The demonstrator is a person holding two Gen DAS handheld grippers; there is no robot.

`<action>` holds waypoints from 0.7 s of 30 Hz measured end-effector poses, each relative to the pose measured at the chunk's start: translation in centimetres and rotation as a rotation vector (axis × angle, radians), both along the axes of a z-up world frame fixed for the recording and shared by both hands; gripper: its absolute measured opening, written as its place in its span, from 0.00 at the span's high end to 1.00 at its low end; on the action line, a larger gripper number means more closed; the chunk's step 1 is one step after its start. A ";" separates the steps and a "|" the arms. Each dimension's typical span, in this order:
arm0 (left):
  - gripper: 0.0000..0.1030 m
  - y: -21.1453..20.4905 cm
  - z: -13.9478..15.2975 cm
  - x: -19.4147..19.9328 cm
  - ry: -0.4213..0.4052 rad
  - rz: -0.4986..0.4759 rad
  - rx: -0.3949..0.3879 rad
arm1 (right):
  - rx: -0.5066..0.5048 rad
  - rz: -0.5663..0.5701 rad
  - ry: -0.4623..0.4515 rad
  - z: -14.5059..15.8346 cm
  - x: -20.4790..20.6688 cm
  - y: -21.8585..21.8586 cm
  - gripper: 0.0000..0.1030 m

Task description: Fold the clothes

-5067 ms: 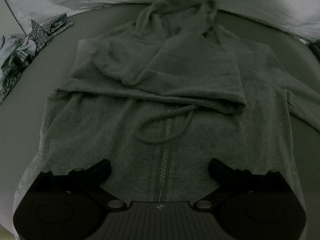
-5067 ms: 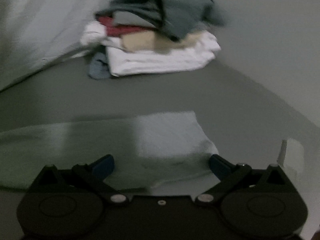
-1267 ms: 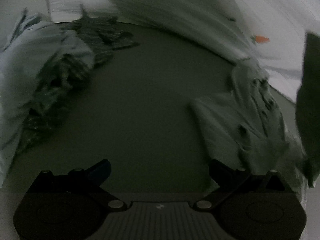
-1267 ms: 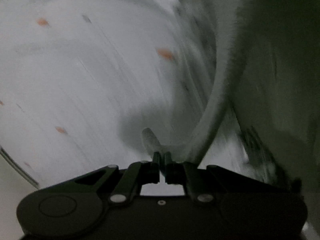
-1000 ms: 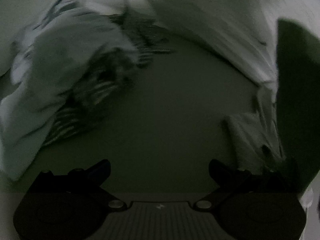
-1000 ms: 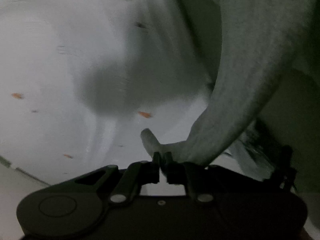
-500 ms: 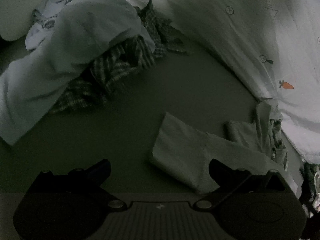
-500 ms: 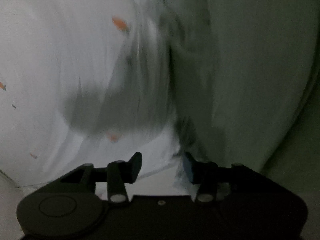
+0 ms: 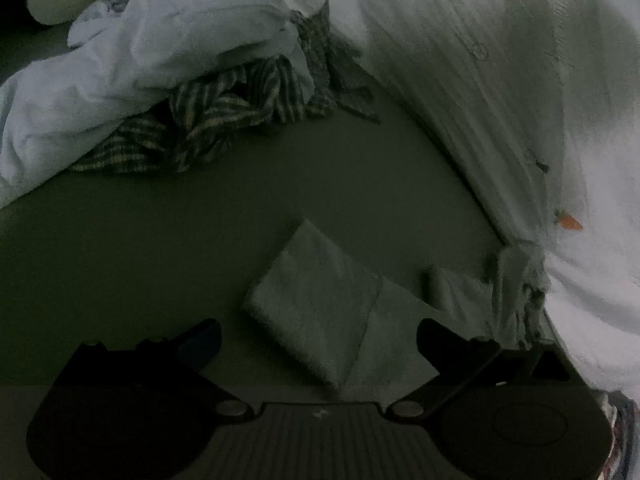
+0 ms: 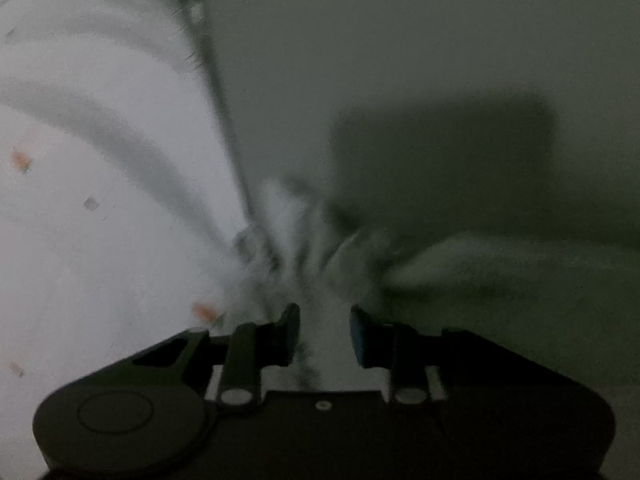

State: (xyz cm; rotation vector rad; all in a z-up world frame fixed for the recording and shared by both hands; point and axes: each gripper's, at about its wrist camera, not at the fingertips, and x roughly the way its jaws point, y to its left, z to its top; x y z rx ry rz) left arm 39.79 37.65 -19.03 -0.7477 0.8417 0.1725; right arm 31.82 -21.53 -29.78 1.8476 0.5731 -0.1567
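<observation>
A grey hoodie (image 9: 320, 304) lies on the dark bed surface, a folded sleeve part just ahead of my left gripper (image 9: 318, 334). That gripper is wide open and empty above it. In the blurred right wrist view, my right gripper (image 10: 324, 330) is partly open, with bunched grey hoodie cloth (image 10: 304, 232) just ahead and between the fingers; nothing is clamped. The hoodie's crumpled end (image 9: 516, 292) lies against the white quilt.
A pile of unfolded clothes, a white garment (image 9: 132, 48) over a plaid shirt (image 9: 208, 120), lies at the far left. A white quilt with small carrot prints (image 9: 520, 100) borders the right side and also shows in the right wrist view (image 10: 100, 200).
My right gripper held the hoodie's cloth shut a second ago and has opened and let it go. The hoodie has dropped onto the bed. My left gripper has stayed open and shifted view.
</observation>
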 end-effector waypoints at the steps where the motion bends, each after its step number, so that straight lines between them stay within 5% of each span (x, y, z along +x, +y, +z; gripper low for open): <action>1: 0.09 -0.1 0.0 0.1 -0.003 0.019 0.008 | 0.002 0.013 0.015 -0.4 -0.2 -0.3 0.81; 3: 0.33 -0.3 0.0 0.3 -0.012 0.053 0.016 | -0.004 0.051 0.033 -0.7 0.2 -0.4 0.86; 5: 0.45 -0.2 -0.1 0.5 -0.009 0.090 0.007 | -0.020 0.090 0.043 -0.6 0.9 -0.4 0.86; 7: 0.96 -0.1 -0.3 0.8 -0.017 0.108 -0.044 | -0.030 0.135 0.053 -0.4 1.7 -0.6 0.86; 12: 0.96 -2.1 1.6 1.6 -0.103 0.054 -0.066 | -0.019 0.181 0.053 -0.6 2.2 -0.9 0.86; 18: 0.96 -10.0 5.9 4.8 -0.266 -0.323 -0.142 | -0.020 0.190 0.031 -0.3 2.5 -0.6 0.86; 20: 0.88 -13.3 6.1 6.4 -0.247 -0.475 -0.188 | -0.020 0.194 0.023 -0.2 2.6 -0.4 0.85; 21: 0.74 -14.5 5.8 7.1 -0.231 -0.527 -0.189 | -0.020 0.195 0.019 -0.1 2.7 -0.4 0.83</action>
